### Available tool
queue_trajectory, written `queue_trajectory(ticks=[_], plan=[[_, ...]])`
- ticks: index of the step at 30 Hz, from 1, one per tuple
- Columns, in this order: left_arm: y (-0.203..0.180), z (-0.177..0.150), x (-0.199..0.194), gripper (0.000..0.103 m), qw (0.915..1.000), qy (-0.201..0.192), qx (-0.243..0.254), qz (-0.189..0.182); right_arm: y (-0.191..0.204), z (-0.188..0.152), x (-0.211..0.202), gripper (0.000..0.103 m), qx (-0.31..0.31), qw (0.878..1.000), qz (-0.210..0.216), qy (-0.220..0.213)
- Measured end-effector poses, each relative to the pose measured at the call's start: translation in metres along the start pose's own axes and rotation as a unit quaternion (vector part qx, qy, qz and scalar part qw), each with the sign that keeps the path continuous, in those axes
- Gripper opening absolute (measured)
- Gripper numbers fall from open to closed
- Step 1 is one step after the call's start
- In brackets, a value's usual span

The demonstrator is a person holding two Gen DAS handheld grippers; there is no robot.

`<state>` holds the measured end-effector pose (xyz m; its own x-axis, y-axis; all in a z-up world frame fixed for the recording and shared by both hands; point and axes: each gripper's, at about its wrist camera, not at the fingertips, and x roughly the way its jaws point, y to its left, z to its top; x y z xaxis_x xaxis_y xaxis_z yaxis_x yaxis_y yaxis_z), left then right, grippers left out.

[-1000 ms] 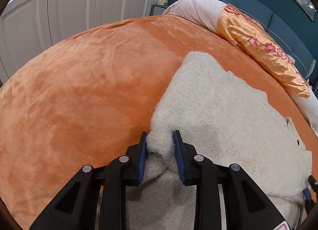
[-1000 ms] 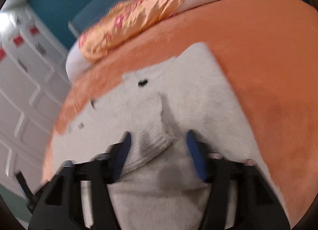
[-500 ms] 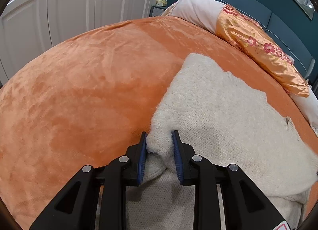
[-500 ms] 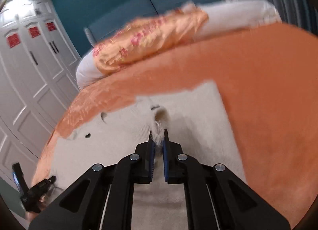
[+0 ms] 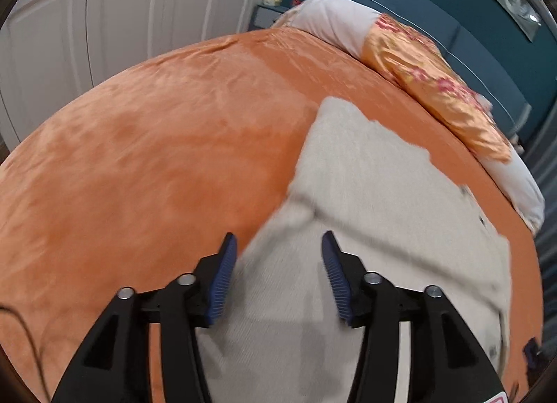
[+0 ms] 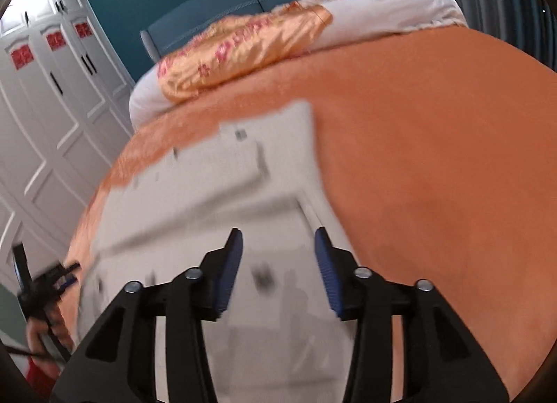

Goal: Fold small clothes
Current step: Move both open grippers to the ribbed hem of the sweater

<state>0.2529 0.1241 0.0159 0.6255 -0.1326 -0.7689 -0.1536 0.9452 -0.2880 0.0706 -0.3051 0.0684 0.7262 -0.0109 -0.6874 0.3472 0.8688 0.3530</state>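
Both jaws gape wide and empty: the left hand-held gripper (image 5: 278, 263) and right hand-held gripper (image 6: 278, 260) hover over a cream knitted garment (image 5: 365, 201) lying flat on the orange bed (image 5: 156, 159). Half a second ago, each pinched its fabric.

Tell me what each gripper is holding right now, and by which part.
Nothing is held. The left gripper and right gripper are both open above the sweater, which lies on the bed.
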Motion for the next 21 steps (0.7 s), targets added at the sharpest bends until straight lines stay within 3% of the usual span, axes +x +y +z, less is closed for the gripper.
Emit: queue_trajectory(ticks=[5,6,11,16,21], plan=[[0.021,-0.043,-0.046,0.057,0.9991,0.038,0.018,0.005,-0.010,-0.073,-0.057,0.051,-0.023,0.998,-0.037,0.044],[0.025,-0.055,-0.056,0.062,0.9987,0.047,0.020,0.008,-0.010,-0.086,-0.068,0.052,-0.021,0.998,-0.036,0.055],[0.041,-0.098,-0.089,0.068,0.9973,0.073,0.010,0.000,-0.003,-0.130,-0.111,0.063,-0.002,0.997,-0.015,0.077],[0.054,-0.132,-0.088,0.069,0.9941,0.105,-0.025,-0.012,0.005,-0.144,-0.111,0.064,0.004,0.996,-0.014,0.090],[0.045,-0.136,-0.086,0.069,0.9959,0.089,-0.011,-0.003,0.002,-0.145,-0.101,0.070,0.023,0.995,-0.022,0.095]])
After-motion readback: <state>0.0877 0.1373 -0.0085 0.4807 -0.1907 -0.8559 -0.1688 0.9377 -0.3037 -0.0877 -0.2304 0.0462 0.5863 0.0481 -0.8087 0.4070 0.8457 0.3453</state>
